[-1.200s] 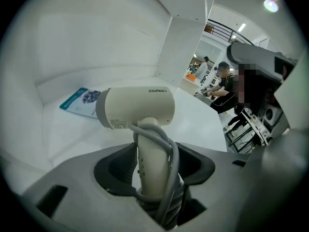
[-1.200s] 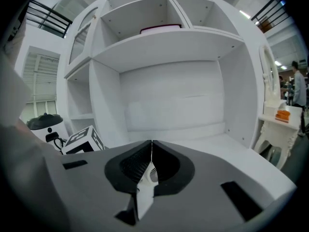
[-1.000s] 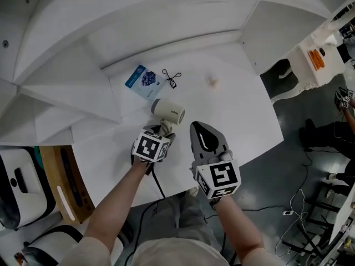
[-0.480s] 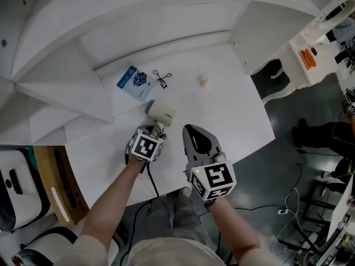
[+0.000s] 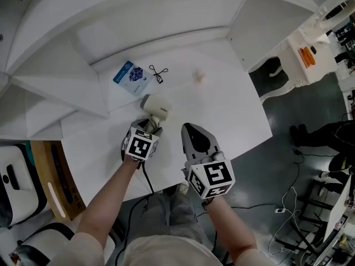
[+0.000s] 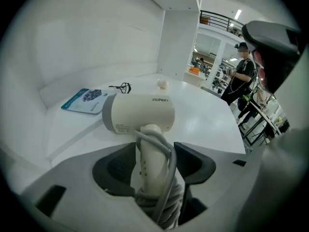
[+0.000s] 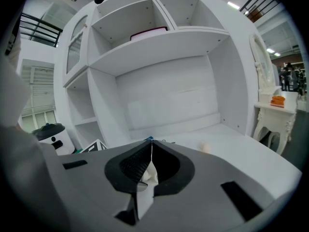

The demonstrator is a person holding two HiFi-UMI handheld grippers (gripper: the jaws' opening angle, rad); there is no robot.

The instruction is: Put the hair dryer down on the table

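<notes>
Hair dryer point(image 6: 140, 112), cream-coloured, is held by its handle between the jaws of the left gripper point(image 6: 152, 166), which are clamped on it. A grey cable point(image 6: 164, 178) is wound round the handle. The barrel is turned sideways over the white table point(image 5: 233, 110), near a blue card point(image 5: 128, 76) and a black looped cord point(image 5: 157, 72); whether the table is touched cannot be told. The right gripper point(image 7: 148, 151) is held just beside the left one, its jaws pressed together at the tips. A small pale object point(image 5: 198, 76) is seen farther back on the table.
</notes>
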